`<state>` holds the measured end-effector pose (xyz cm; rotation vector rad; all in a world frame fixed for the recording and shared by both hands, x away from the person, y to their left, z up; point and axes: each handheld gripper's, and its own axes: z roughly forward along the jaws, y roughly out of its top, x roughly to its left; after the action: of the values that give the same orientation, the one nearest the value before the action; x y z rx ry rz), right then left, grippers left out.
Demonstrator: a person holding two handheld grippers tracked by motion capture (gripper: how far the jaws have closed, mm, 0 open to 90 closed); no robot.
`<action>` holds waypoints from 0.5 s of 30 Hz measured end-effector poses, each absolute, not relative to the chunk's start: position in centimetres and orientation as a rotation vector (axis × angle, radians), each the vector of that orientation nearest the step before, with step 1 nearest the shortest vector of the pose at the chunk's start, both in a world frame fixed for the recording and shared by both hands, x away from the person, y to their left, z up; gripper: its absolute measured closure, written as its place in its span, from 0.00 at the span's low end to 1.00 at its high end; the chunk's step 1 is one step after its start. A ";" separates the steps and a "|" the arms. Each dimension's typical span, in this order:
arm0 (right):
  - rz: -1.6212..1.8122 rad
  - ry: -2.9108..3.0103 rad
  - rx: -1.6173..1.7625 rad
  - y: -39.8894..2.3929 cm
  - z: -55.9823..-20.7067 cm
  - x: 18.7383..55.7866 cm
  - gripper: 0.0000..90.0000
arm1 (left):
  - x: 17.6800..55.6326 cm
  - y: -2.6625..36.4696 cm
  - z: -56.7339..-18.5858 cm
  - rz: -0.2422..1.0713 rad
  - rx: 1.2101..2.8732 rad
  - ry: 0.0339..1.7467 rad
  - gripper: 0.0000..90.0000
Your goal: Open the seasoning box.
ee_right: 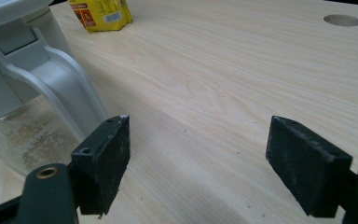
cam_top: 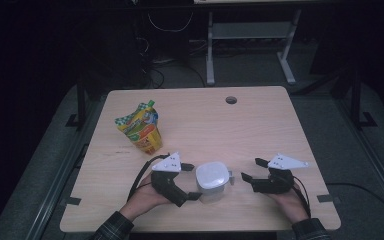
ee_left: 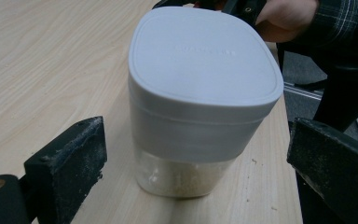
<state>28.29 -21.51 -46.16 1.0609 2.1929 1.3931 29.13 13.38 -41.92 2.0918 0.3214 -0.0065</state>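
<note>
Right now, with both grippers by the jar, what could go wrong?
1. The left gripper is open around the jar, pads not touching; closing off-centre could shove or tip it.
2. It sits near the table's front edge, so a push could send it off.
3. The right gripper is open and empty beside the lid latch and could snag it.

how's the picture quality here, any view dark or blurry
High view: dim, the room behind the table nearly black, and soft, so the pouch print is unreadable. Left gripper view: bright and even; the container lid's embossed lettering is too faint to read. Right gripper view: well lit, wood grain sharp, the container cut off at the left edge.
</note>
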 end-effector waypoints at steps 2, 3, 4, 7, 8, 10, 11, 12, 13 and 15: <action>1.390 2.191 1.062 -21.6 -46.2 28.3 0.24 | 29.2 13.2 -41.9 -0.007 2.092 0.319 0.06; 1.390 2.191 1.062 -21.6 -46.2 28.3 0.24 | 29.2 13.2 -41.9 -0.007 2.092 0.319 0.06; 1.391 2.188 1.064 -21.7 -46.3 28.3 0.24 | 29.2 13.0 -41.9 -0.013 2.092 0.314 0.07; 1.392 2.182 1.068 -21.8 -46.3 28.3 0.24 | 29.3 12.9 -41.9 -0.010 2.097 0.307 0.11; 1.392 2.181 1.070 -21.8 -46.4 28.3 0.24 | 29.4 12.7 -42.0 -0.012 2.103 0.298 0.13; 1.390 2.184 1.067 -21.8 -46.3 28.3 0.24 | 29.5 12.6 -42.1 -0.015 2.110 0.299 0.15; 1.390 2.184 1.067 -21.8 -46.3 28.3 0.24 | 29.5 12.6 -42.1 -0.015 2.110 0.299 0.16; 1.384 2.186 1.061 -21.8 -46.4 28.3 0.24 | 29.5 12.6 -42.0 -0.019 2.109 0.297 0.17; 1.382 2.187 1.060 -21.8 -46.4 28.3 0.24 | 29.5 12.6 -42.0 -0.018 2.106 0.297 0.19; 1.382 2.188 1.056 -21.8 -46.4 28.3 0.24 | 29.5 12.6 -41.8 -0.012 2.107 0.288 0.21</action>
<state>28.32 -21.80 -46.39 1.0559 2.1879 1.3818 29.47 12.60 -41.77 2.1068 0.2879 -0.0121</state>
